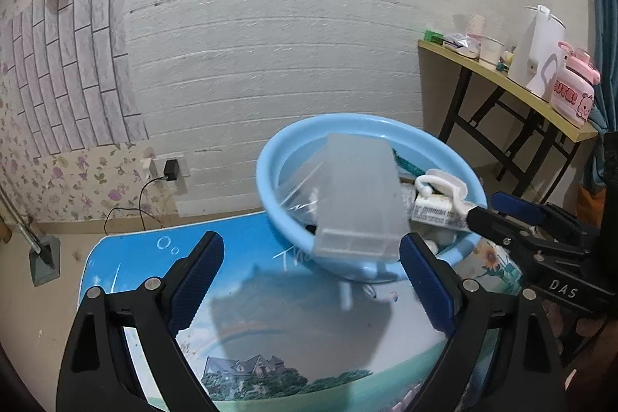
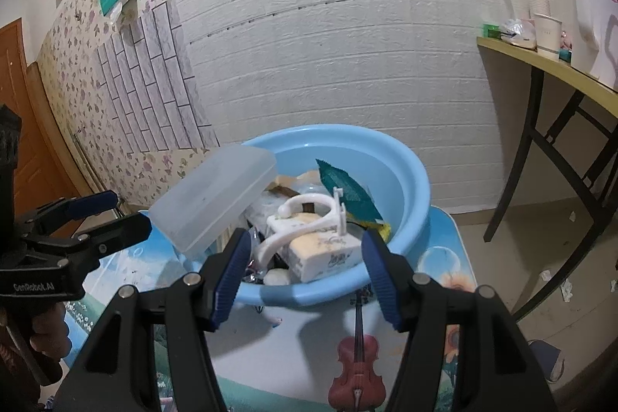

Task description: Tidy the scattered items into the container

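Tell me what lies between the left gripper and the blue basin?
A translucent plastic box, tilted on the blue basin, right ahead of the open left gripper; the left wrist view shows it.

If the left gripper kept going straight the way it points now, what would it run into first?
Most likely the clear box, which lies tilted over the near rim of the blue basin, right ahead of the open left gripper. How far ahead is hard to judge.
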The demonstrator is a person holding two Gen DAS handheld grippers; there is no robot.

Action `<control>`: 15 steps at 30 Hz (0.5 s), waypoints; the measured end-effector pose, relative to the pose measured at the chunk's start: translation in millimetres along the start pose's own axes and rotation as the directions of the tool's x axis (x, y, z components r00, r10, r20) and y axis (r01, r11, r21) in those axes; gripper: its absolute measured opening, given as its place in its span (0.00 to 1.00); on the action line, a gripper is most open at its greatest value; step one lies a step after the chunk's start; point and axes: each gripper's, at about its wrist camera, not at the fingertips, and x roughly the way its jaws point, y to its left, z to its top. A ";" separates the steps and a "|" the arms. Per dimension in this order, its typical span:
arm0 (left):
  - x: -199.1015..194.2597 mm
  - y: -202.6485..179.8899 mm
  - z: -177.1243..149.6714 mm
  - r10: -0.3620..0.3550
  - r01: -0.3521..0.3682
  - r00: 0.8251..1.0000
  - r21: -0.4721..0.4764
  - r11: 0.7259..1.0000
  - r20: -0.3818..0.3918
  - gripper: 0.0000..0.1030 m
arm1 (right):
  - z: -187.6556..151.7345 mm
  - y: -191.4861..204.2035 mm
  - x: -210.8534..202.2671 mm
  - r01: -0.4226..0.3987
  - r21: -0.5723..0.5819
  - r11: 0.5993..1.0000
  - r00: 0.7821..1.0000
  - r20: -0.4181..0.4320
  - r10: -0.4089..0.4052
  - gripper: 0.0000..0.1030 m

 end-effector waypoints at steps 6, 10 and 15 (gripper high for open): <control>8.2 12.3 -5.9 0.025 -0.025 0.999 -0.017 1.000 -0.024 0.90 | -2.2 0.7 -1.5 0.007 -0.004 1.000 1.000 -0.007 -0.007 0.58; 14.9 13.8 -6.6 0.030 -0.031 0.999 -0.024 0.999 -0.036 0.90 | -3.8 -1.9 1.4 0.014 -0.001 1.000 1.000 -0.017 -0.014 0.58; 22.8 13.3 -3.8 0.031 -0.032 0.999 -0.008 0.999 -0.040 0.90 | -4.3 -8.0 6.3 0.021 0.011 1.000 1.000 -0.023 -0.021 0.58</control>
